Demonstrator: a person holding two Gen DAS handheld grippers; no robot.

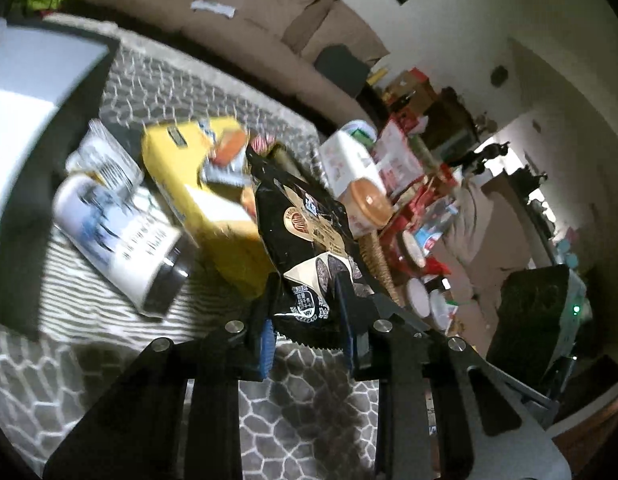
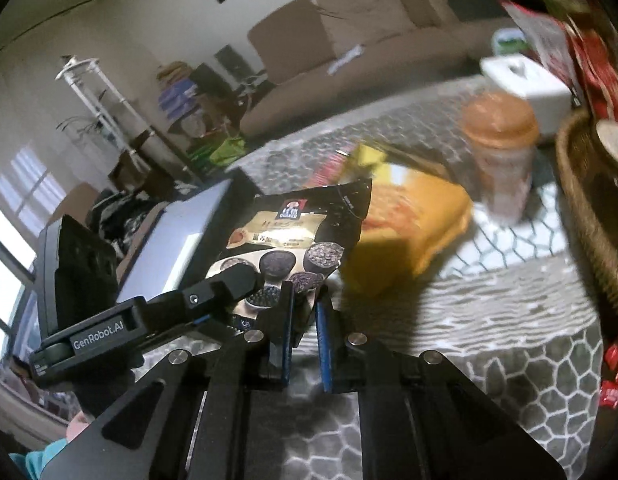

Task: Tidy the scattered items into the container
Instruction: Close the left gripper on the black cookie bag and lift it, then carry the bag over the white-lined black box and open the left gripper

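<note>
A black snack bag with a gold emblem is held up over the patterned table by both grippers. My left gripper is shut on its lower edge. In the right wrist view my right gripper is shut on the near corner of the same bag, and the left gripper's body grips it from the left. A yellow package lies behind the bag, also seen in the right wrist view. The wicker basket stands at the right; its rim also shows in the left wrist view.
A white canister with a black cap lies on its side left of the yellow package. An orange-lidded jar and a white box stand near the basket. A laptop sits at the left. Red packets lie at the right edge.
</note>
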